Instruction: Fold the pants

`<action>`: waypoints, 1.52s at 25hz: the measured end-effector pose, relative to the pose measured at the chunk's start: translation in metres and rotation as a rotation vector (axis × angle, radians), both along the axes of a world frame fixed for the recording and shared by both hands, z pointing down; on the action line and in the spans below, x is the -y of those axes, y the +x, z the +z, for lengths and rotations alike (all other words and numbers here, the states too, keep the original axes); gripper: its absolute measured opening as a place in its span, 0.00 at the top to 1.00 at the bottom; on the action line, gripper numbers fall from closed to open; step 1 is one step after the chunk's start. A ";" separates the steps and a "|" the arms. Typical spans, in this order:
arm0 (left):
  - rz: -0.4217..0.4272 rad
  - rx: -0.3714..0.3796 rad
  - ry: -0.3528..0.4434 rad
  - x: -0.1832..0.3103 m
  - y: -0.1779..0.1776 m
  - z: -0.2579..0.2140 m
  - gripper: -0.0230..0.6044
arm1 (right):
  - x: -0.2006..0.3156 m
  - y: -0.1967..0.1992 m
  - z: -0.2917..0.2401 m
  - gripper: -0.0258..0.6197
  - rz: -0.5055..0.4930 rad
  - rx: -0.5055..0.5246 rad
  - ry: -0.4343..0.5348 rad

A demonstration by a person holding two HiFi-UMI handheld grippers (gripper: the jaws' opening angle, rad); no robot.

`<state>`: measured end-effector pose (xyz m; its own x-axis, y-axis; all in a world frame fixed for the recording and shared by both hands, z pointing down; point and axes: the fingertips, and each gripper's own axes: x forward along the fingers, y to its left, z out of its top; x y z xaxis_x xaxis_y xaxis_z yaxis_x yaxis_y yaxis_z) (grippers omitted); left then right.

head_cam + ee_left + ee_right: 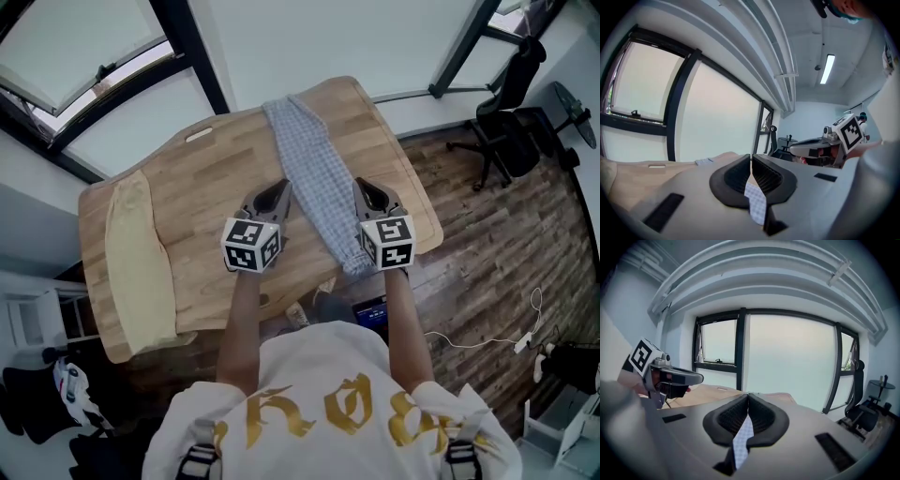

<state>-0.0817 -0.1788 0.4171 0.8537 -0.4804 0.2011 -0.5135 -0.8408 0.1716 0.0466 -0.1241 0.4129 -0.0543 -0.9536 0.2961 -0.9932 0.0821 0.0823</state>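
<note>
Left gripper (269,201), right gripper (371,198): both jaws closed, each pinching thin edge of checked pants (314,173) over table (187,187). Risk: shallow pinch slips from 1 jaw, fold skews.

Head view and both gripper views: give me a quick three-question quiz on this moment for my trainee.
1. True or false: the left gripper is shut on the checked pants.
2. What lies at the left end of the table? A: a cream cloth. B: a shoe. C: a box.
3. Fill in: the right gripper is ___ on the pants.

Key: 1 true; 2 A; 3 shut.
</note>
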 end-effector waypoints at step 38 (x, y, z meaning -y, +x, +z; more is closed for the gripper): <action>-0.158 0.392 -0.367 -0.207 0.089 0.263 0.59 | -0.173 0.100 0.195 0.89 -0.222 0.373 -0.383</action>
